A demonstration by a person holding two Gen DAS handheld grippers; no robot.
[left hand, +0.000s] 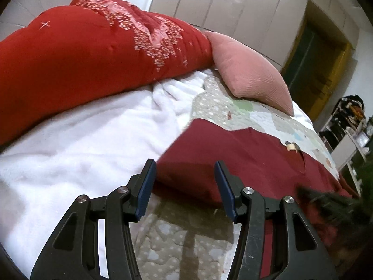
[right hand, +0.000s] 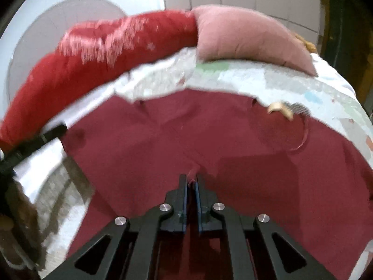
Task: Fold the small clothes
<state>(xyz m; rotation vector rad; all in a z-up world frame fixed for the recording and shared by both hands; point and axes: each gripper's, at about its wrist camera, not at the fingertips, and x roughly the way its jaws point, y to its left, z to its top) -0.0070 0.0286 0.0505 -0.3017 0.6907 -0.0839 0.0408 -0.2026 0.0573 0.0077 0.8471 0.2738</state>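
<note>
The right gripper [right hand: 191,182] is seen closed down to a slit, with a small pucker of the maroon garment [right hand: 186,135] pinched between its blue pads at the near hem. The left gripper [left hand: 185,184] is held about half open over the garment's left corner; nothing is gripped, and whether its pads touch the fabric cannot be told. The step in hand is judged to be the taking-up of the near edge ahead of a fold: one hold is made, the second is not yet. The next move is judged to call for the left jaws to be closed on the corner, so that both holds can be lifted together and the edge carried evenly towards the far side. The garment is laid flat on the patterned quilt [left hand: 268,116], spread across the right wrist view, its long axis running side to side. A neck label [right hand: 279,110] is noted at the far edge, right of centre, so the neck is taken to point away and the hem towards the grippers. A white blanket [left hand: 81,140] lies left of it. Beyond, a pink cushion [left hand: 247,74] and a red embroidered bolster [left hand: 70,58] are propped along the head of the bed, well apart from the garment.
</note>
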